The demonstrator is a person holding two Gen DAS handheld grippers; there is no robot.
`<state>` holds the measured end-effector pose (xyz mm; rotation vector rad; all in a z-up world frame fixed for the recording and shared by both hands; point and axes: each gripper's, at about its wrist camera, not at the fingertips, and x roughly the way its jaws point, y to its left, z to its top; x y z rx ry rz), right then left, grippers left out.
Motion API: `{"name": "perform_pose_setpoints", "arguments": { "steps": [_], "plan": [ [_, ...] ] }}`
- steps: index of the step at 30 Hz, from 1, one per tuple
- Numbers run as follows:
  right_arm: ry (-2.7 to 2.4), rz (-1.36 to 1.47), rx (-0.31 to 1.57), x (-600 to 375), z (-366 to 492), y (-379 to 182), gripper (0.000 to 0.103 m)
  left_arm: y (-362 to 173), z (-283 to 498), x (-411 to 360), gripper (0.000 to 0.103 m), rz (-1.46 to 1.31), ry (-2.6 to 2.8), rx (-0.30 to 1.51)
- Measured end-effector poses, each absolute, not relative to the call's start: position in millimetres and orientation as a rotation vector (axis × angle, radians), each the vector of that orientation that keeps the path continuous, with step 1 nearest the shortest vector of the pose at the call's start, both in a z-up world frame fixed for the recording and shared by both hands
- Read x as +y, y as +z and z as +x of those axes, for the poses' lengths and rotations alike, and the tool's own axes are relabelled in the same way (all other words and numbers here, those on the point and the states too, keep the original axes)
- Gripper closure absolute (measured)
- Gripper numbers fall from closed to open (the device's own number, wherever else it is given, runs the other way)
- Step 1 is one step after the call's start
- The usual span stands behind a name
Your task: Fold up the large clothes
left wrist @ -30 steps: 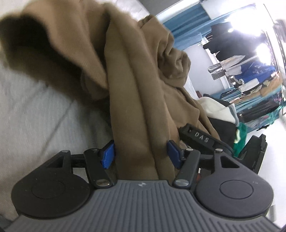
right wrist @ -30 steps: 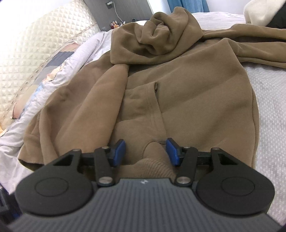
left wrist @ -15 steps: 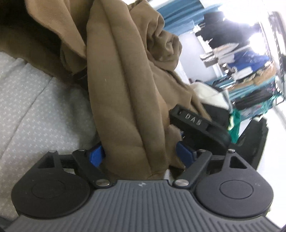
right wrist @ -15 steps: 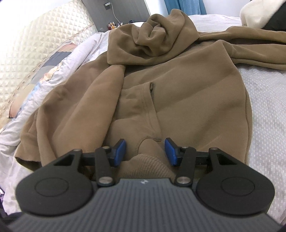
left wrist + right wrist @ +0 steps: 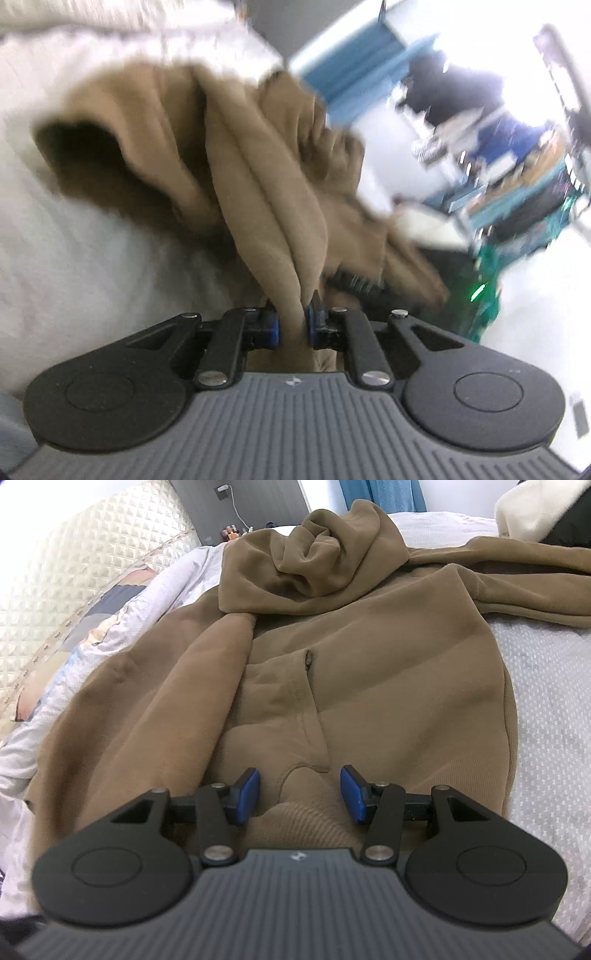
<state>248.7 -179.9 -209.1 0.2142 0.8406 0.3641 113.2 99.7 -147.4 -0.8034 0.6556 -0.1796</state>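
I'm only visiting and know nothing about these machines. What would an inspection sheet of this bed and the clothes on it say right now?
Surface: bed with grey dotted cover, quilted cream headboard.
Job's things: brown hoodie spread out, hood bunched at the top.
Clutter: cream and dark garments at the far corner.
Grippers: left gripper shut on a gathered fold of the hoodie; right gripper open, straddling the ribbed hem.
Cables: white charger lead on the wall.
Surroundings: blue curtain; blurred clothes racks.
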Motion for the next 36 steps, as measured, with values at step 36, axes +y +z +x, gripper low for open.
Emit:
{"name": "perform_pose_setpoints", "arguments": {
  "steps": [36],
  "plan": [
    [0.292, 0.091, 0.717, -149.3, 315.8, -206.7, 0.051, -80.2, 454.5, 548.7, 0.087, -0.577, 0.723, 0.436]
  ]
}}
